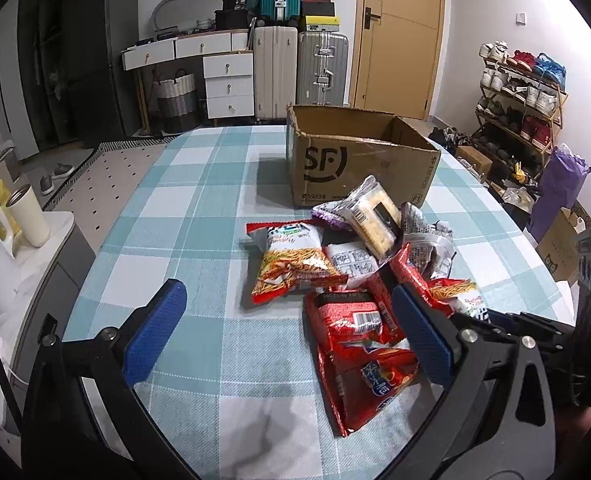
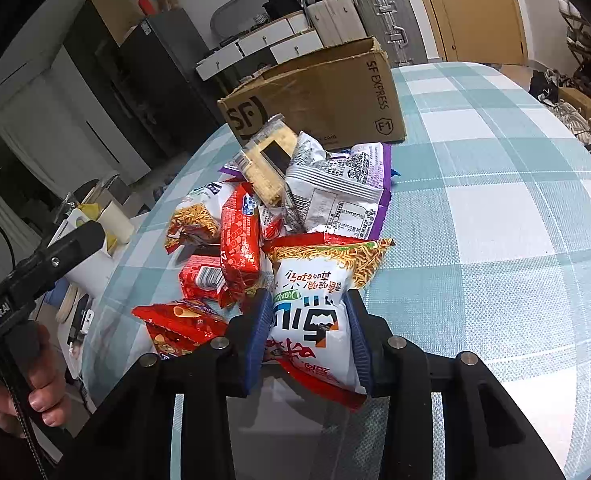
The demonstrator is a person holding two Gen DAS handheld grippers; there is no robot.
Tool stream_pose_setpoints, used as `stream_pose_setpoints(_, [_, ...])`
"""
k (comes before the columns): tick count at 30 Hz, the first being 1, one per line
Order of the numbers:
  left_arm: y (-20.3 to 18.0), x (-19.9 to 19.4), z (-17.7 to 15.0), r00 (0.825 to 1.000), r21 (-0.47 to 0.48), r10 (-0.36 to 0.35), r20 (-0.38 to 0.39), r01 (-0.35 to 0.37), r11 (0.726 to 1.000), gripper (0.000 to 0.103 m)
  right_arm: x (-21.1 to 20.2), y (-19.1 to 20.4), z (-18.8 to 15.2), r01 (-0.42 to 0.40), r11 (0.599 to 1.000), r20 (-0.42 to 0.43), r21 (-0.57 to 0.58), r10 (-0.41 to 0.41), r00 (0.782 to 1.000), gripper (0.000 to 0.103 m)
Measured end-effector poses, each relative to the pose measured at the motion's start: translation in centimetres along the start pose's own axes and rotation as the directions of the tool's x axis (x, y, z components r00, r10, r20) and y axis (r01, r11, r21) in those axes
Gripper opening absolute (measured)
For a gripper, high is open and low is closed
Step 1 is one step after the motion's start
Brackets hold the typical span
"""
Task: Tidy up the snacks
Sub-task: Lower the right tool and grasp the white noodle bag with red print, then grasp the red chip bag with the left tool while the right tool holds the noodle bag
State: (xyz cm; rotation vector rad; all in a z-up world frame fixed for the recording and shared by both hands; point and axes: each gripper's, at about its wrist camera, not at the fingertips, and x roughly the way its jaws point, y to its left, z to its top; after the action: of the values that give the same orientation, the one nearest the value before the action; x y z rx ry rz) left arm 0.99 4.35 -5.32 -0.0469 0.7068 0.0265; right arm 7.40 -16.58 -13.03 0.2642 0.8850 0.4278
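A pile of snack bags lies on the checked tablecloth [image 1: 199,208] in front of an open cardboard box [image 1: 359,168]. In the right wrist view my right gripper [image 2: 308,304] is shut on a white and red noodle snack bag [image 2: 315,292] at the near edge of the pile, blue pads pressing both of its sides. My left gripper [image 1: 287,300] stands open just short of the pile, its right finger over a red bag [image 1: 359,352]. Another noodle bag [image 1: 291,264] and a cracker pack [image 1: 375,216] lie beyond. A silver and purple bag [image 2: 335,188] rests near the box [image 2: 315,92].
A white cup [image 1: 27,216] stands on a low white side unit left of the table. Suitcases [image 1: 299,68] and drawers line the back wall, a shoe rack [image 1: 523,96] the right. A hand [image 2: 35,380] holds the left gripper's handle. Bare cloth spreads right of the pile [image 2: 495,200].
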Motion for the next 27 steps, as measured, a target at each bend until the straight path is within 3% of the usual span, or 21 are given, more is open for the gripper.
stream_pose_setpoints(18, [1.6, 0.8, -3.0, 0.997, -0.006, -0.024, -0.078, 0.023, 1.000, 0.102, -2.5, -0.9, -1.4, -0.020, 1.000, 0.078, 0.011, 0.019, 0.997, 0.027])
stream_pose_setpoints(27, [1.9, 0.9, -4.0, 0.992, -0.016, -0.087, -0.086, 0.086, 0.996, 0.102, -3.2, -2.1, -1.7, -0.044, 0.998, 0.098, 0.049, 0.039, 0.994, 0.027])
